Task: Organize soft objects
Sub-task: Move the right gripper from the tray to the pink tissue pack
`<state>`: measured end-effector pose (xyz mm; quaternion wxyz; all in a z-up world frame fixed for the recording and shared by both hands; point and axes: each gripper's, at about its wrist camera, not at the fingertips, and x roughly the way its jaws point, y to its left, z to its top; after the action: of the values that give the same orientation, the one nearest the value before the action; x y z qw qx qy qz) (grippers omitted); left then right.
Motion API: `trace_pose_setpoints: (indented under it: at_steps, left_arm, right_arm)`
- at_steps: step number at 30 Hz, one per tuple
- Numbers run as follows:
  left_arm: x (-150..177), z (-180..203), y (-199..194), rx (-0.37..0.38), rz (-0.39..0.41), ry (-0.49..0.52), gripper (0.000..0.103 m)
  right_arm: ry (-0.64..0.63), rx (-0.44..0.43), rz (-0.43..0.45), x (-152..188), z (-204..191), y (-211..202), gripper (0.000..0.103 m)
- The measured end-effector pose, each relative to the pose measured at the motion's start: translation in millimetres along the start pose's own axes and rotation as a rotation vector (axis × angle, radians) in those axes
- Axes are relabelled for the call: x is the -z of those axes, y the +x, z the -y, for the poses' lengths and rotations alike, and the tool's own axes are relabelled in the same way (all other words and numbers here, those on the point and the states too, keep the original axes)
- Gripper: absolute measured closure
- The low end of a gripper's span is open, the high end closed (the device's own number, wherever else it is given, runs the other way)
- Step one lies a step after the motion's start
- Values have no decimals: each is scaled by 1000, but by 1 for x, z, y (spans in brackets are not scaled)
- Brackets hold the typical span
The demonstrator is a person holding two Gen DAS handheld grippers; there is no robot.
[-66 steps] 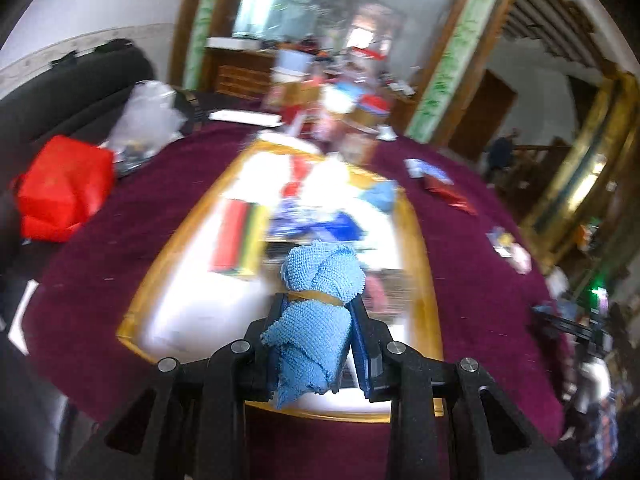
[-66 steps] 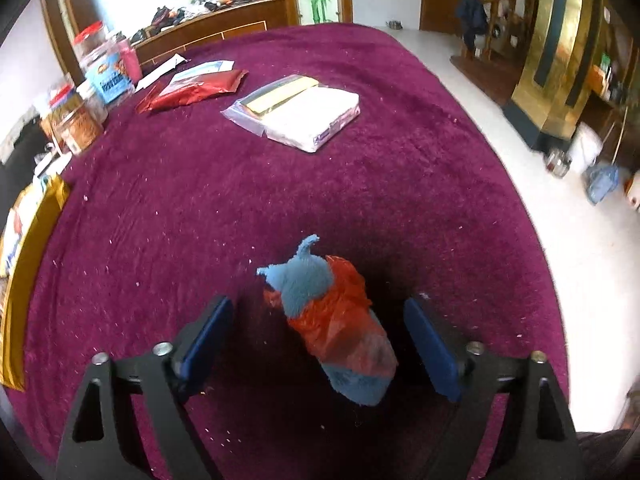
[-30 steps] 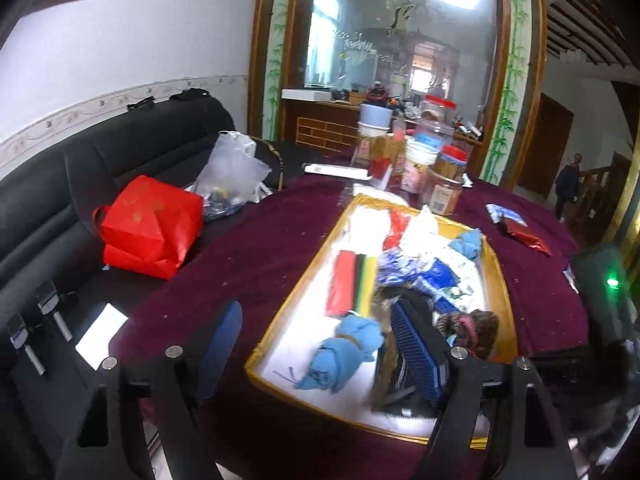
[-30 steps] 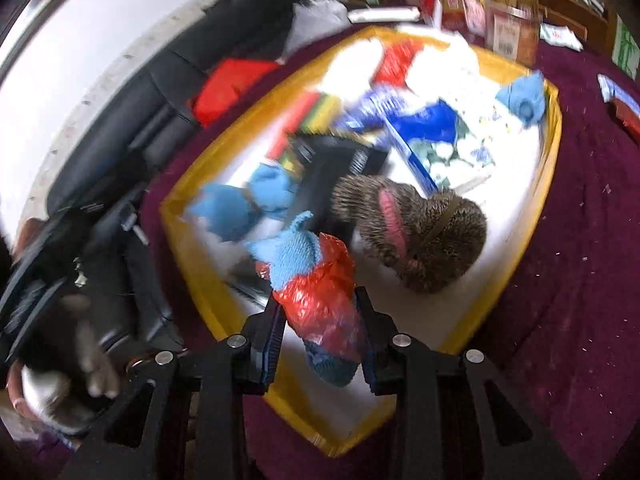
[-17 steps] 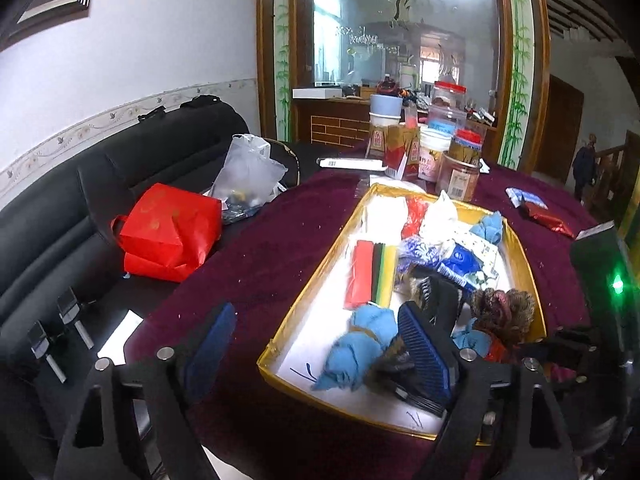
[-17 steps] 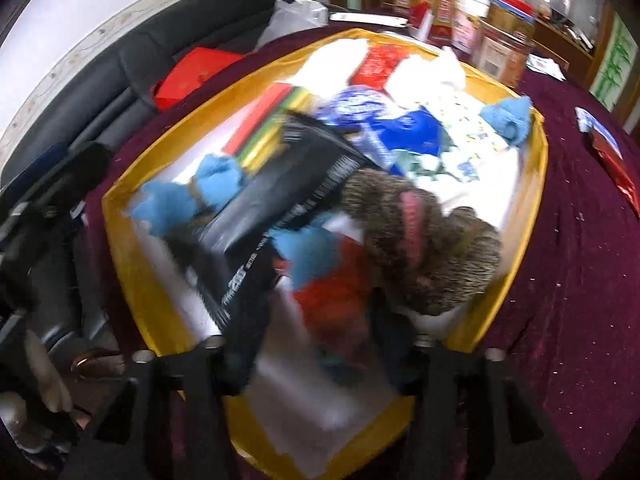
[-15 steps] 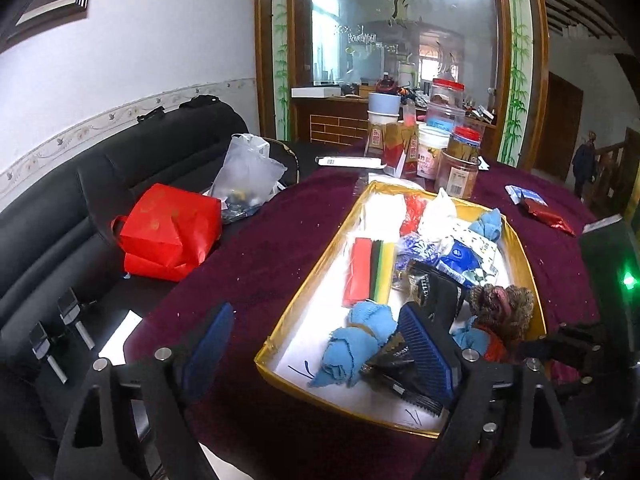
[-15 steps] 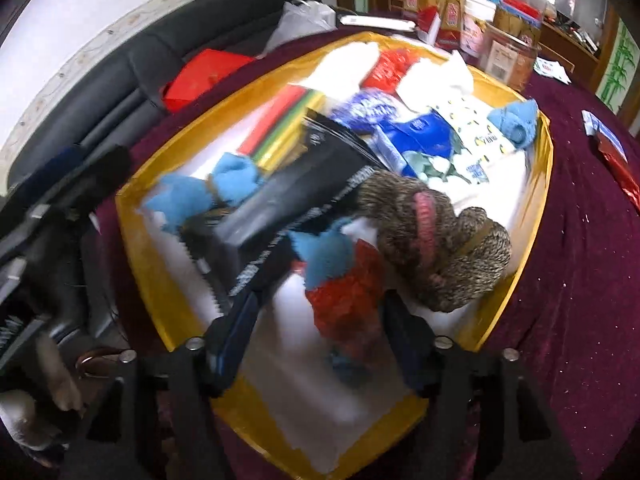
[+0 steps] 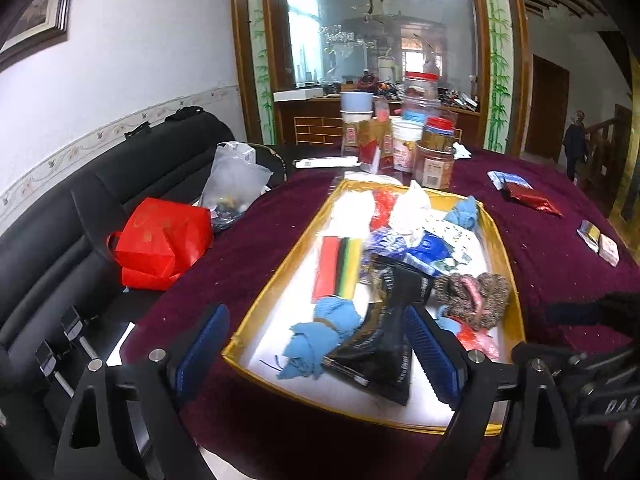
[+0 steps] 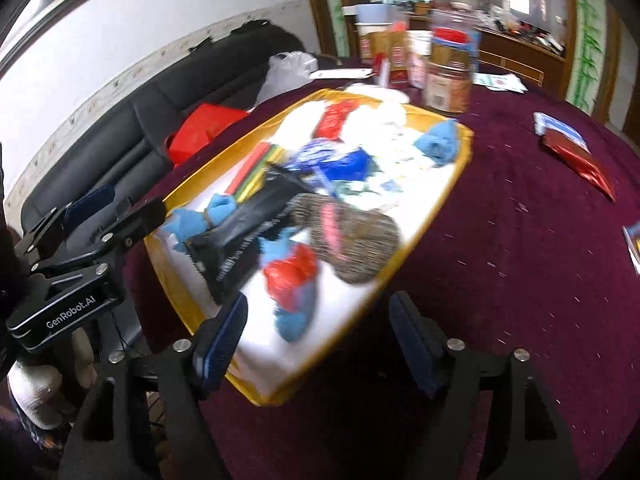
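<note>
Right gripper [image 10: 316, 338] jaws just opening, empty; red-and-blue bundle [image 10: 294, 292] lies in gold tray [image 10: 460, 168]. Left gripper [image 9: 316, 354] apart. Risk: a withdrawing pad snags the bundle.

My table's cloth [image 9: 256, 248] is maroon velvet, matt, flecked with lint. The tray [image 9: 276, 280] has a glossy gold rim and smooth white floor. In it, the blue knotted rag [image 9: 320, 336] is nubby terry cloth, the black pouch [image 9: 384, 344] is shiny plastic film, and the brown knit bundle [image 9: 472, 296] is coarse wool. The red-and-blue bundle [image 10: 294, 288] looks crinkly plastic over cloth, though blurred. The sofa [image 9: 80, 208] is black glossy leather. The red bag [image 9: 160, 240] is smooth with a sheen. My left gripper [image 9: 316, 356] has ribbed blue pads [image 9: 432, 356] and matt black plastic arms with metal screws.
</note>
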<state>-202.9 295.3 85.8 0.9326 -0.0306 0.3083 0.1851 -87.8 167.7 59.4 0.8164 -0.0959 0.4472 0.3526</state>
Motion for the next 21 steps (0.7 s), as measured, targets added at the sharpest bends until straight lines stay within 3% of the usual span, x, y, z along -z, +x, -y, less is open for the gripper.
trace_pose_setpoints:
  at_steps: [16, 21]
  left_arm:
    - [2, 78, -10, 69, -16, 175, 8]
    - [4, 102, -14, 130, -19, 225, 8]
  right_arm:
    - [294, 95, 41, 66, 137, -48, 27]
    - [379, 160, 81, 81, 186, -67, 27]
